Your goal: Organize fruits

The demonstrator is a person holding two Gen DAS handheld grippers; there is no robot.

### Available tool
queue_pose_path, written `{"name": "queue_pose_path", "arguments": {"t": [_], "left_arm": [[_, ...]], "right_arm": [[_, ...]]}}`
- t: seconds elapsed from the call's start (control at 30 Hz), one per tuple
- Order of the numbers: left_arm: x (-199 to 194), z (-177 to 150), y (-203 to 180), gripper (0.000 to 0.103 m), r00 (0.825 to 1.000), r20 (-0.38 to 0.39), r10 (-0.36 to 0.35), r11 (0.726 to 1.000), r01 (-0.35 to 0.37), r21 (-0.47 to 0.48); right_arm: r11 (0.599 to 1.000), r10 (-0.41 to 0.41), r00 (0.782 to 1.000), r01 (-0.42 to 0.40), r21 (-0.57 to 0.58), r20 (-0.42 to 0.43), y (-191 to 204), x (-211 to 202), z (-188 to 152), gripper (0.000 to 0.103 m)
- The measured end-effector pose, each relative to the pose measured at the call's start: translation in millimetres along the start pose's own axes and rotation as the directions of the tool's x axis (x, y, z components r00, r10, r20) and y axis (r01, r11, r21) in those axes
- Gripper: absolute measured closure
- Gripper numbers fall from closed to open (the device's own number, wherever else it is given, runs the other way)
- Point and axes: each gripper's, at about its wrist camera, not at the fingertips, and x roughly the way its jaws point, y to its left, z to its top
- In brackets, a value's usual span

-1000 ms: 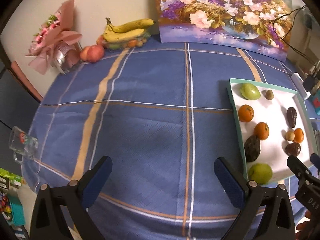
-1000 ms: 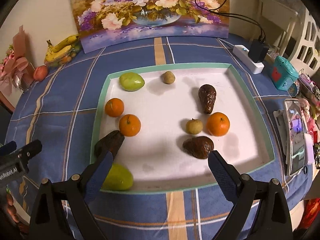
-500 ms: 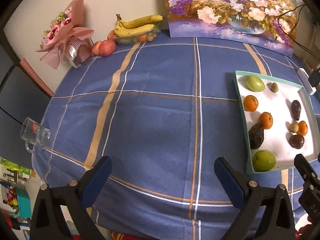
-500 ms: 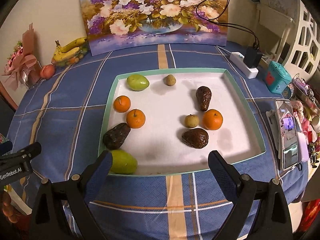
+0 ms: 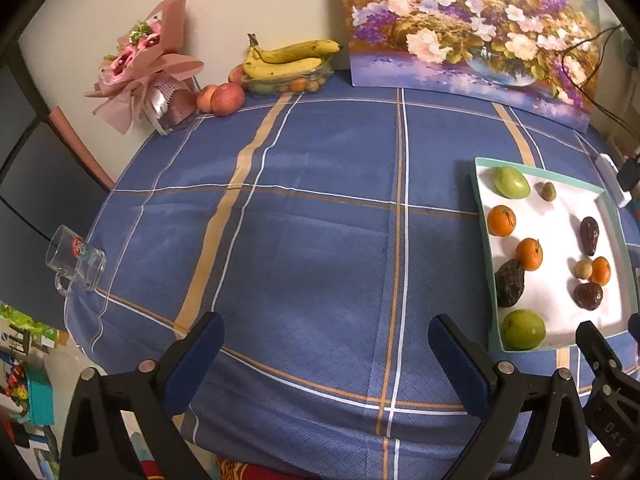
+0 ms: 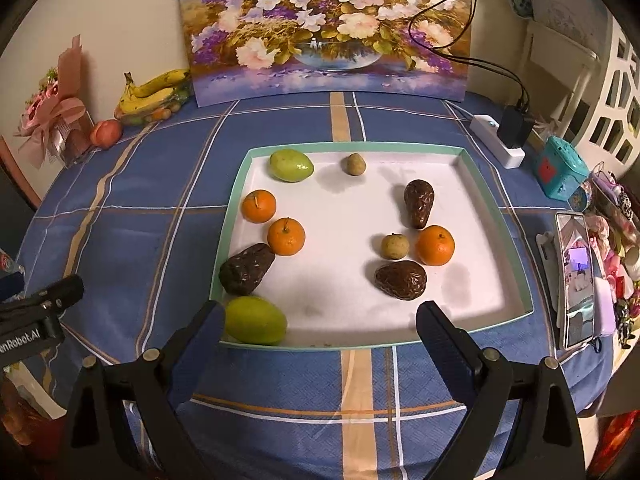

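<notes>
A white tray with a teal rim (image 6: 480, 184) (image 5: 480, 216) lies on the blue checked tablecloth. It holds two green fruits (image 6: 291, 165) (image 6: 255, 320), three oranges (image 6: 259, 205) (image 6: 286, 236) (image 6: 435, 245), three dark brown avocados (image 6: 246, 269) (image 6: 418, 203) (image 6: 401, 280) and two small tan fruits (image 6: 354, 164) (image 6: 395, 246). My right gripper (image 6: 320, 336) hovers open over the tray's near edge, empty. My left gripper (image 5: 326, 350) stands open above bare cloth, left of the tray.
Bananas on a fruit container (image 5: 288, 66) and peaches (image 5: 222, 98) sit at the back left beside a pink bouquet (image 5: 148, 60). A flower painting (image 6: 324, 28) leans on the wall. A glass mug (image 5: 76, 262) lies near the left edge. A power strip (image 6: 498, 140) and phone (image 6: 576, 280) are right.
Both grippers have pulled back and risen, so the table and tray look smaller and more of the room shows. No fruit has moved. Both stay open.
</notes>
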Motion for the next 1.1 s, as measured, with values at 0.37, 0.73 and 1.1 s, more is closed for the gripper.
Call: {"name": "queue_pose_path", "arguments": {"t": [0.37, 0.73, 1.1], "left_arm": [[-3.4, -0.7, -0.7, 0.0, 1.0, 0.014, -0.001, 1.0, 0.001, 0.009], [-4.8, -0.3, -4.4, 0.0, 1.0, 0.018, 0.003, 1.0, -0.004, 0.026], [-4.0, -0.1, -5.7, 0.0, 1.0, 0.017, 0.006, 0.999, -0.006, 0.032]], "right_arm": [[1.0, 0.0, 1.0, 0.0, 0.006, 0.002, -1.3, -0.3, -0.3, 0.007], [1.0, -0.007, 1.0, 0.007, 0.005, -0.003, -1.0, 1.2, -0.6, 0.007], [1.0, -0.011, 1.0, 0.011, 0.003, -0.009, -1.8, 2.8, -1.1, 0.007]]}}
